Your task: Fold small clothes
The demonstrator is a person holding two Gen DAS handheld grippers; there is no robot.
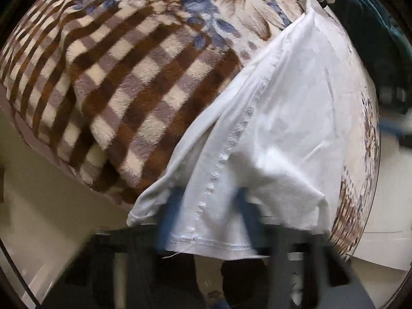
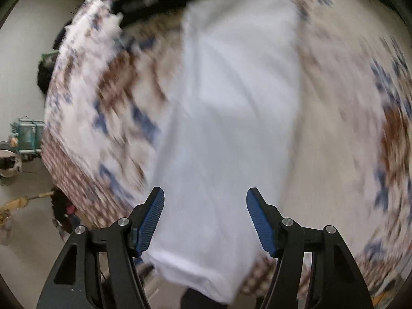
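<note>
Your biggest risk is the white garment [image 1: 270,134] sliding off the near edge of the bed, since its hem already overhangs the plaid blanket [image 1: 123,82] there; a hurried pull from either side would drag it further. Your left gripper [image 1: 206,206] sits under the draped hem, its blue fingers [image 1: 167,216] blurred and half hidden, so you cannot tell whether its jaws are clenched on the cloth or released. Your right gripper [image 2: 205,219] has its jaws spread wide, straddling the garment's near end without gripping it; closing now might catch only one layer. The garment looks thin, white and creased, with a raw stitched seam running lengthwise, lying as a long strip across the blanket
</note>
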